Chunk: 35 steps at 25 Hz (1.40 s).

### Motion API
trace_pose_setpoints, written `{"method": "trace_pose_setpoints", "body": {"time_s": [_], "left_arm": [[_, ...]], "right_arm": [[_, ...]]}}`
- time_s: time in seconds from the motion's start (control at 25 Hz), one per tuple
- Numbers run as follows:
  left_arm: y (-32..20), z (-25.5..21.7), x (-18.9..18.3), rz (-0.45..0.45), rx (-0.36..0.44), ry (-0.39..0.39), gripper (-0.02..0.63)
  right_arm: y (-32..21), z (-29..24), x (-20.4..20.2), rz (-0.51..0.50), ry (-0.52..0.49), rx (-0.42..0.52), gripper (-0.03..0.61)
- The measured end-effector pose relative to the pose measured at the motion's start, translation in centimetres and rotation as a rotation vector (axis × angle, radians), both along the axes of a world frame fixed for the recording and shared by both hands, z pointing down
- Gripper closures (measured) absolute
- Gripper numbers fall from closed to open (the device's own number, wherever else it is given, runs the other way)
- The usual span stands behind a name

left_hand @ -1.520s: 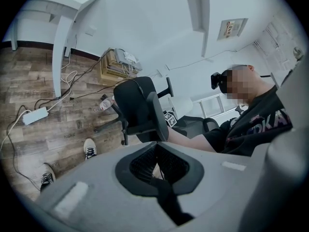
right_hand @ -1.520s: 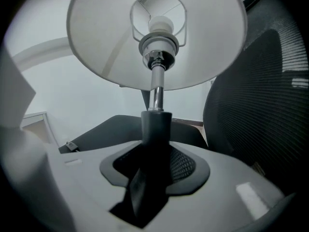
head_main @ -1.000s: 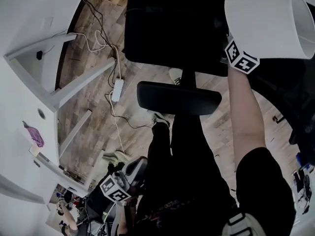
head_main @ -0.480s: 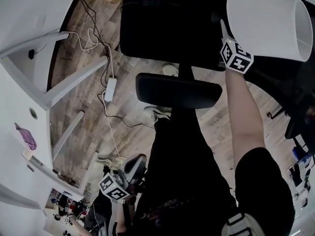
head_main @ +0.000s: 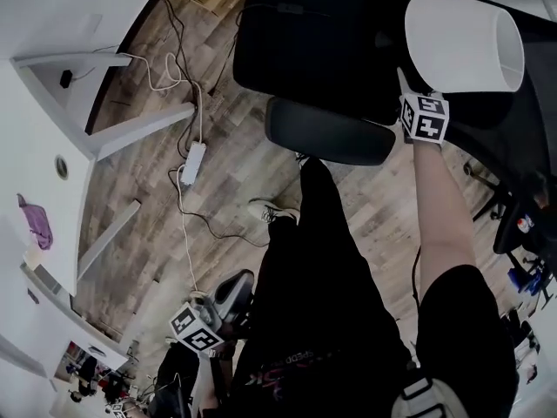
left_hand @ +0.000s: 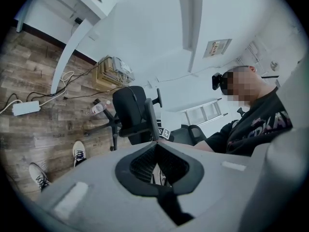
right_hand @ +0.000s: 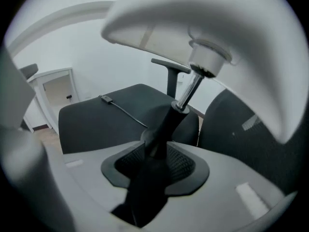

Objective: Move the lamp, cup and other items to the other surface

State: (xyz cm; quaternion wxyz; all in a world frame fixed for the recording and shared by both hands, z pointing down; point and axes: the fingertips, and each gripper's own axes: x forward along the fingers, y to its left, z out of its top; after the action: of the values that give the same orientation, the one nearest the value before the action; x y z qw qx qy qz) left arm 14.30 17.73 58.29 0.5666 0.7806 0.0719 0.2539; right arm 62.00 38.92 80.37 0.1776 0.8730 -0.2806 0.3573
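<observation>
One lamp (head_main: pixel 461 42) is riding above the black chair (head_main: pixel 322 42), the right claw (right_hand: pixel 159 144), jaws having just been tightening, grasping its stem; left claw (left_hand: pixel 155 144) is hanging clenched, empty. Next: carrying it steadily, probably to the white counter (head_main: pixel 35 85) beside the chair.

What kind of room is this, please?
Probably an office or a workroom: a black office chair, a white desk, and a power strip on the wood-look floor.
</observation>
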Motion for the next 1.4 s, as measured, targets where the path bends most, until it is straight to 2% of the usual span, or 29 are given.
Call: {"method": "trace_pose_setpoints", "body": {"time_s": [0.2, 0.44, 0.6, 0.8, 1.0, 1.12, 1.24, 1.4], "left_arm": [[-0.1, -1.8, -1.6, -0.016, 0.024, 0.089, 0.615], [-2.4, -4.5, -3.4, -0.085, 0.080, 0.165, 0.615], [-3.9, -7.3, -5.3, -0.102, 0.139, 0.223, 0.615], [-6.5, -8.9, -8.3, -0.122, 0.194, 0.238, 0.615], [-7.9, -9.9, -10.1, -0.142, 0.223, 0.259, 0.615], [-8.2, -10.7, -9.9, -0.136, 0.230, 0.291, 0.615], [-8.2, -11.2, -9.3, -0.104, 0.241, 0.324, 0.615], [-8.5, -11.8, -9.3, -0.101, 0.260, 0.353, 0.615]], "right_arm": [[0.3, -2.7, -1.0, 0.010, -0.038, 0.010, 0.457], [1.1, -4.2, -5.1, 0.024, -0.136, 0.014, 0.463], [1.9, -8.0, -8.1, 0.044, -0.120, 0.057, 0.476], [1.5, -12.7, -9.7, 0.048, -0.079, 0.123, 0.518], [3.8, -15.9, -8.5, 0.187, -0.052, 0.175, 0.522], [3.8, -17.4, -8.9, 0.170, -0.032, 0.195, 0.522], [2.7, -19.4, -10.1, 0.148, -0.020, 0.270, 0.524], [-2.1, -22.8, -13.7, 0.032, -0.037, 0.386, 0.538]]}}
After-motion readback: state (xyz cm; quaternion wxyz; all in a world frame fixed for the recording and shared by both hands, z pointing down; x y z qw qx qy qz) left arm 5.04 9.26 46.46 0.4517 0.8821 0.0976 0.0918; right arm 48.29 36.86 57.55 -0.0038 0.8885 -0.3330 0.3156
